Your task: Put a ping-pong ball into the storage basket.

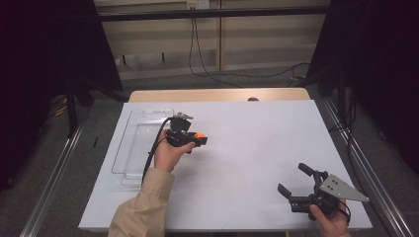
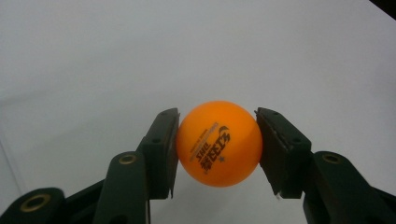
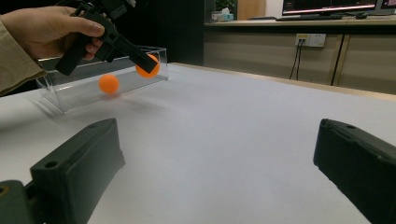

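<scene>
The left hand-held gripper is clamped on an orange ball, one black pad pressing each side near the widest part, so the ball sits squarely between the jaws with its printed mark facing the camera that rides behind them. In the high view this left hand-held gripper hangs above the white worktop, with the clear plastic tray just behind and beside it on the hand's side. From the right hand-held gripper's view a second orange ball shows at the tray, though whether it lies inside or is a reflection I cannot tell. The held ball looks like a table-tennis ball: very light, hollow, hard-shelled and smooth, so it should slip or pop out if the pads sit off its middle, and a hard squeeze could dent it. A gentle hold across the full width, as here, seems the right place. The right hand-held gripper rests well apart near the worktop's near corner, its jaws spread wide and holding nothing.
</scene>
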{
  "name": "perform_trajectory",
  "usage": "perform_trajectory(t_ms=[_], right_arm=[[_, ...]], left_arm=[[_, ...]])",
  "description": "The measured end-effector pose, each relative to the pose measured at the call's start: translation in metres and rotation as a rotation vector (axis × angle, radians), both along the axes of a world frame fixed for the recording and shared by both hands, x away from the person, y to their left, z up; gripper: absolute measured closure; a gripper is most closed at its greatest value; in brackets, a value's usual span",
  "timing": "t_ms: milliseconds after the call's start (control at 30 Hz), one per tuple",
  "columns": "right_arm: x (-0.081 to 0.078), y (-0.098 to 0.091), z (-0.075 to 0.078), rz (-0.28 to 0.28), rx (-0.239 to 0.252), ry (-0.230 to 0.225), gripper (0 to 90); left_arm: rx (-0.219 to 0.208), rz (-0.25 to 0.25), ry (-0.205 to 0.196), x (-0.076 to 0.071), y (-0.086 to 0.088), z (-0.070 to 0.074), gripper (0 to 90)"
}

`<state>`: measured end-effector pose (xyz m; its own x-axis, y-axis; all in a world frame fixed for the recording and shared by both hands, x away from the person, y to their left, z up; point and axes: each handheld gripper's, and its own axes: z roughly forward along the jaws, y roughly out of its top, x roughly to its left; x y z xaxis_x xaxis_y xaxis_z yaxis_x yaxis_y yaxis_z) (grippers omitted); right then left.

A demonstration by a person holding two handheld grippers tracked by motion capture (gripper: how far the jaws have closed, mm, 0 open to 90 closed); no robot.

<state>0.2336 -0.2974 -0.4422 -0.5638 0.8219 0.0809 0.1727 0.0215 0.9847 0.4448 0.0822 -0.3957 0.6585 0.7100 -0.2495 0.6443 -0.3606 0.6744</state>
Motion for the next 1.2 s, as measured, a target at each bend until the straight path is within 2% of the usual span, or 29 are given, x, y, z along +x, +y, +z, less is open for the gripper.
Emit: perform_trajectory(t_ms=[600,1200], right_arm=[[-0.002,-0.002,0.0,-0.011,-0.008,0.001,0.5],[-0.002,-0.002,-0.001,-0.008,-0.006,0.001,0.5]], left_arm=[[-0.006,-0.01,-0.009,-0.002,-0.001,0.013,50.9],[-0.007,-0.01,-0.011,0.0,0.008,0.019,50.9]])
